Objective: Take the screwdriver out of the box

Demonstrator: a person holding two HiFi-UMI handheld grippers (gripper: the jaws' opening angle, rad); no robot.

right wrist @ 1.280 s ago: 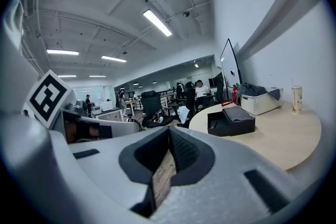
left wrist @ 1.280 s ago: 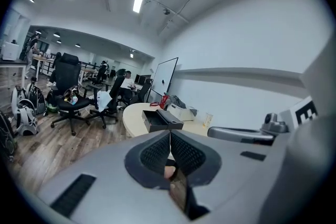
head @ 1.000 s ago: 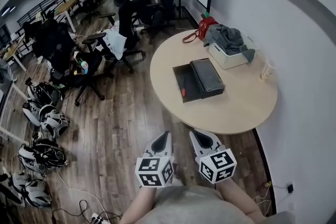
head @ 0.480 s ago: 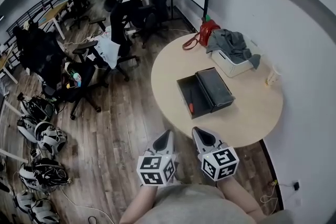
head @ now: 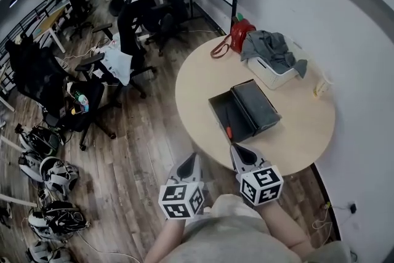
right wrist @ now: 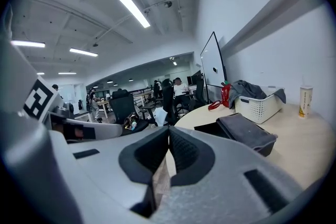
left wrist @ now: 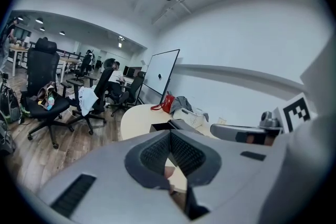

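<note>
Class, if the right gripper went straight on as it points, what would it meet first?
Probably the round table at its near edge, close by the open box; depth is unclear.

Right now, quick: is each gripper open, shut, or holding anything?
Left grey two-jaw gripper: shut, holding nothing.
Right grey two-jaw gripper: shut, holding nothing.

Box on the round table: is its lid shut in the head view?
No, the box lies open on the table, its lid folded back beside the tray and the red-handled screwdriver visible inside.
</note>
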